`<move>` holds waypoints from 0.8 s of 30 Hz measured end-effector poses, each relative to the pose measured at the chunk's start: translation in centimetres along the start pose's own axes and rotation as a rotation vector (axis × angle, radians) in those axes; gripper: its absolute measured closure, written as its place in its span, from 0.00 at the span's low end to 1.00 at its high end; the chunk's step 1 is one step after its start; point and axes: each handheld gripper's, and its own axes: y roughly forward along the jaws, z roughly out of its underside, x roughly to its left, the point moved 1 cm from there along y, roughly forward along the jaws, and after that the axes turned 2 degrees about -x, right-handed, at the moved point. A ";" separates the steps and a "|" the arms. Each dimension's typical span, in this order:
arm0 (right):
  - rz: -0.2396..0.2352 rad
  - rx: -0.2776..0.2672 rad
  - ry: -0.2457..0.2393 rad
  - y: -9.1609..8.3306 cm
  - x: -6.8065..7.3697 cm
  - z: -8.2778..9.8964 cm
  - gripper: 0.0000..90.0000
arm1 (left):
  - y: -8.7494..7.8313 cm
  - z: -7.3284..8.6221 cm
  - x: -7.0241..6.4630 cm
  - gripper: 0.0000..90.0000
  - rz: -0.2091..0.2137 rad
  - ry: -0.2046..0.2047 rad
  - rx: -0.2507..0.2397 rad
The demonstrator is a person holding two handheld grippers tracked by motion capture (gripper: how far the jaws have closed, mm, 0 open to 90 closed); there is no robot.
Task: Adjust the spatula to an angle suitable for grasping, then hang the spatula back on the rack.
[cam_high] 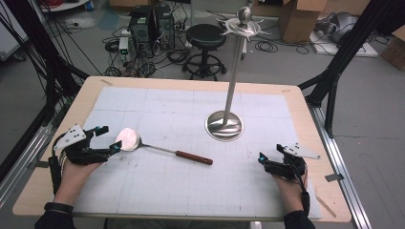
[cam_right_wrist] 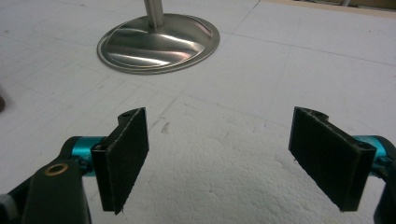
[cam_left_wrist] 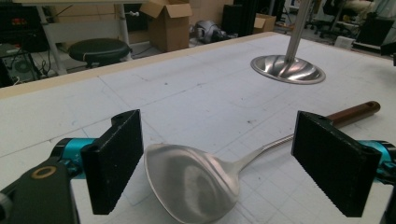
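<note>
Lying flat on the white sheet at the left centre of the high view, the spoon (cam_high: 143, 143) points its wooden handle toward the stand (cam_high: 224, 125), and its bowl sits between the wide-spread pads of the left claw (cam_high: 108, 138), which grip nothing, seemingly placed for a pick-up. At lower right the right claw (cam_high: 262, 159) rests on the worktop (cam_high: 305, 114), equally wide and empty. The left pad hides part of the handle, and the stand's top is cut off in both gripper views.

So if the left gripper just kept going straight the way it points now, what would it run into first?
Most likely the spoon: its bowl lies on the mat right between the left gripper's open jaws, untouched by the pads. The handle runs on toward the stand's base, farther off.
</note>
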 end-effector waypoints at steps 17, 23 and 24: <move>-0.006 0.000 -0.009 0.0 0.1 0.0 0.21 | 0.4 -0.5 0.0 0.19 0.047 -0.105 -0.014; -0.009 0.003 -0.013 0.0 0.0 0.0 0.21 | 2.1 -1.8 -1.3 0.19 0.132 -0.039 0.019; -0.011 0.004 -0.011 0.0 0.0 0.0 0.21 | 2.5 -2.0 -1.4 0.19 0.146 -0.034 0.033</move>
